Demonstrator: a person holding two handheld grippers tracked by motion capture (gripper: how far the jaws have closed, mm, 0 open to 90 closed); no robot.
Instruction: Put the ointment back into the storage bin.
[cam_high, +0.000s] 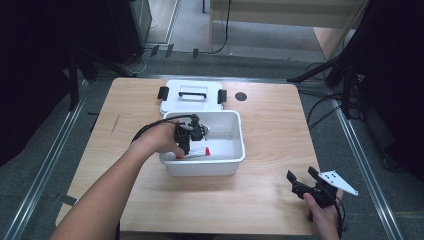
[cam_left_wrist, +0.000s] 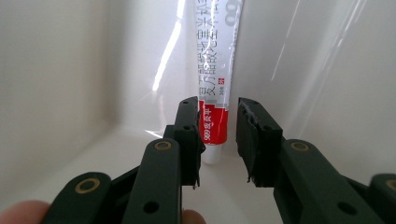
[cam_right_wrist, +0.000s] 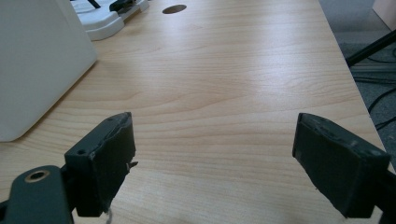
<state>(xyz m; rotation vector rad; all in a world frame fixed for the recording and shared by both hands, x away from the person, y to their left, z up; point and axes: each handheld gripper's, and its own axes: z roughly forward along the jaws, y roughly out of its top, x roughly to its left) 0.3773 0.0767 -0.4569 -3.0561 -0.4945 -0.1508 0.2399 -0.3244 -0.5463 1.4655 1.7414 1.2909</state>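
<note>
Wood-grain bench (cam_high: 260, 130). White lid (cam_high: 192, 96) with grey handle and two black latches lies flat at far edge. Small dark round hole (cam_high: 241, 96) just right of it. Black stand legs (cam_high: 330, 67) on floor beyond.

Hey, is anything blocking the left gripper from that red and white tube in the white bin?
Nothing visible does. The left gripper is already down inside the white bin, and the red and white tube lies just past its jaw tips, beside the left jaw, with only bare bin floor around it.
</note>
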